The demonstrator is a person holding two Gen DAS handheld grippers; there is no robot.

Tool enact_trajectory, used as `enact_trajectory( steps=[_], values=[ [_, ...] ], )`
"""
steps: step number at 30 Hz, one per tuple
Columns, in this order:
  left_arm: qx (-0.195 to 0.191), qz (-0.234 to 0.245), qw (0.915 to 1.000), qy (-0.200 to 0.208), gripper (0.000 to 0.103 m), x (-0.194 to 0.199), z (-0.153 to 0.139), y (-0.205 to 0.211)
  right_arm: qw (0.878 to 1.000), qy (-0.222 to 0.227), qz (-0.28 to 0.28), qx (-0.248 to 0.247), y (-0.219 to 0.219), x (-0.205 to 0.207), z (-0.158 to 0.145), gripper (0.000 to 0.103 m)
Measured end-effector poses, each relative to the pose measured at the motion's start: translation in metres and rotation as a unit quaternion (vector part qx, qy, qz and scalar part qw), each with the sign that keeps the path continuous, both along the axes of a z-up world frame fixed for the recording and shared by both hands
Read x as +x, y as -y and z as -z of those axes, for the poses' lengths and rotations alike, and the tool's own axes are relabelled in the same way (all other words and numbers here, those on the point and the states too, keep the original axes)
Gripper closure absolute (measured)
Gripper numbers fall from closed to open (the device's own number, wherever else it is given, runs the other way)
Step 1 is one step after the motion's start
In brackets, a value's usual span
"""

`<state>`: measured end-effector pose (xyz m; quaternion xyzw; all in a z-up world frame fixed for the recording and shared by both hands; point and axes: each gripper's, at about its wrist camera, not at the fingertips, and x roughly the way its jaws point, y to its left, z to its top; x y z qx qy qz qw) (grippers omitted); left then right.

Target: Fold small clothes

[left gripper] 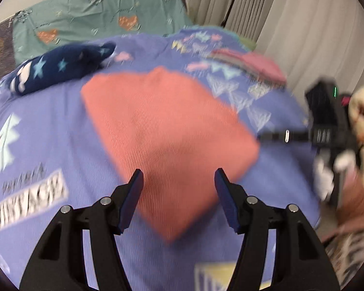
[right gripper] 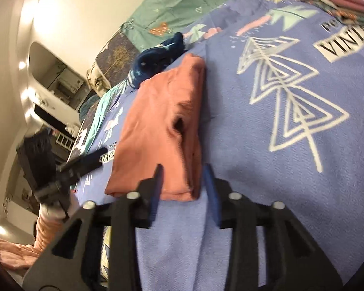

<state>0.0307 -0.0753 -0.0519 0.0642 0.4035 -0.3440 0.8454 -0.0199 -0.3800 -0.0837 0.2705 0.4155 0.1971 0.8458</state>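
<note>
Salmon folded garment [left gripper: 167, 131] on bedspread [left gripper: 48, 126], just ahead of both spread, empty tongs: left [left gripper: 179, 177], right [right gripper: 183, 169].

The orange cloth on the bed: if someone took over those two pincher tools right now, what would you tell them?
Left gripper: open, empty, poised over the orange garment.
Right gripper: jaws parted at the garment's near edge, pressing on nothing.
The orange garment lies folded into a compact block on the purple bedspread.
A dark blue star-print garment lies crumpled beyond it; a folded pink stack sits farther off.
Done: the orange piece looks folded.
Left: probably move it to the stack, then fold the blue one.
</note>
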Motion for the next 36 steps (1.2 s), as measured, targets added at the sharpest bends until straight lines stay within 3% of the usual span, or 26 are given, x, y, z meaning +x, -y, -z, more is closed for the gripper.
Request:
enact_trajectory(
  steps=[4, 9, 11, 14, 15, 17, 19, 21, 23, 24, 26, 27, 30, 33, 36],
  values=[
    [0.001, -0.003, 1.0, -0.006, 0.042, -0.01, 0.016, -0.006, 1.0, -0.002, -0.007, -0.019, -0.015, 0.005, 0.002, 0.066],
    [0.039, -0.004, 0.9984, 0.041, 0.042, -0.016, 0.019, 0.001, 0.999, -0.018, 0.007, -0.048, -0.025, 0.005, 0.008, 0.066],
    [0.065, -0.009, 0.996, 0.06, 0.043, -0.017, 0.021, 0.003, 0.998, -0.022, 0.015, -0.051, -0.026, 0.007, 0.01, 0.071],
    [0.068, -0.004, 0.9967, 0.044, 0.056, -0.013, 0.023, 0.003, 0.998, -0.025, 0.022, -0.062, -0.028, 0.009, 0.01, 0.079],
    [0.067, -0.003, 0.9967, 0.044, 0.059, -0.012, 0.024, 0.002, 0.997, -0.027, 0.023, -0.067, -0.029, 0.01, 0.01, 0.081],
    [0.062, -0.002, 0.9971, 0.043, 0.079, -0.011, 0.023, 0.001, 0.996, -0.028, 0.024, -0.077, -0.032, 0.013, 0.008, 0.088],
    [0.042, -0.006, 0.9986, 0.031, 0.089, -0.008, 0.02, -0.005, 0.996, -0.021, 0.024, -0.086, -0.035, 0.014, 0.004, 0.095],
    [0.029, -0.014, 0.9991, 0.027, 0.091, -0.009, 0.015, -0.012, 0.998, -0.012, 0.023, -0.065, -0.034, 0.014, -0.004, 0.096],
    [0.026, -0.014, 0.9993, 0.024, 0.092, -0.01, 0.012, -0.02, 1.0, -0.002, 0.01, 0.013, -0.026, 0.008, -0.018, 0.096],
    [0.027, -0.013, 0.9993, 0.023, 0.092, -0.011, 0.013, -0.023, 1.0, -0.001, 0.005, 0.025, -0.023, 0.005, -0.024, 0.097],
    [0.031, -0.005, 0.9994, 0.015, 0.092, -0.014, 0.02, -0.026, 1.0, -0.002, 0.006, 0.001, -0.023, 0.003, -0.028, 0.098],
    [0.038, 0.0, 0.9992, 0.013, 0.092, -0.016, 0.025, -0.026, 0.999, -0.01, 0.011, -0.034, -0.024, 0.003, -0.024, 0.1],
    [0.044, 0.0, 0.999, 0.007, 0.092, -0.022, 0.03, -0.028, 0.99, -0.061, 0.044, -0.118, -0.02, 0.005, 0.007, 0.1],
    [0.009, -0.009, 0.9999, 0.001, 0.092, -0.023, 0.018, -0.037, 0.993, -0.073, 0.056, -0.072, -0.01, 0.002, 0.014, 0.1],
    [-0.029, -0.007, 0.9995, 0.01, 0.092, -0.019, -0.001, -0.038, 0.995, -0.028, 0.05, -0.078, -0.017, 0.0, -0.009, 0.1]
  ],
)
